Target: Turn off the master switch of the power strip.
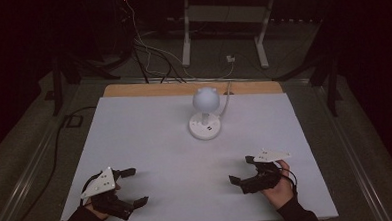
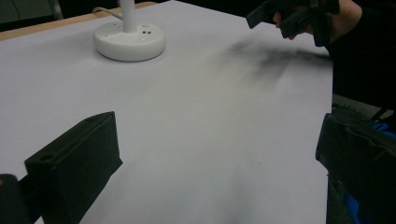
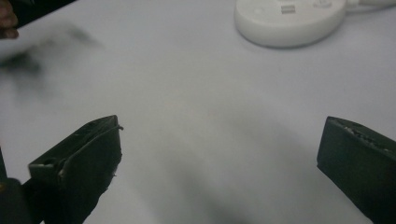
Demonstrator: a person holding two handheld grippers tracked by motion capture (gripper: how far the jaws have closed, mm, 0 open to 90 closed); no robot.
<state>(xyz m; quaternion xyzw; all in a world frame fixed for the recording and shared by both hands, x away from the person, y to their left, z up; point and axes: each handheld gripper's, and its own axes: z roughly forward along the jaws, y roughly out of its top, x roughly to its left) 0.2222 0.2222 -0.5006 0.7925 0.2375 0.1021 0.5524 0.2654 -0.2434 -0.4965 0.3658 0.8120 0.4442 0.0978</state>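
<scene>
- Two grippers sat low at the near edge of the table, both w/ jaws spread wide and nothing between them.
- Left gripper (image 1: 132, 187) was at the near left corner, held by the left hand (image 1: 95, 205); grey plate on top. Its own view showed bare white surface between its two black jaws.
- Right gripper (image 1: 240, 169) was at the near right, held by the right hand (image 1: 280, 187), grey plate on top, jaws pointing left twd the table's middle. Also seen far off in the left gripper view (image 2: 261, 14).
- Lamp (image 1: 205, 107) stood well apart from both, at the far-middle of the table: round white base, short stem, round white head, upright. Base showed in the left gripper view (image 2: 129, 41) and right gripper view (image 3: 289, 21).
- Lamp's cord ran off the back edge.
- Table (image 1: 150, 137) was covered in white; a wood strip showed along the far edge.
- Beyond it: dark floor, loose cables (image 1: 146, 57), a white frame (image 1: 225, 19).
</scene>
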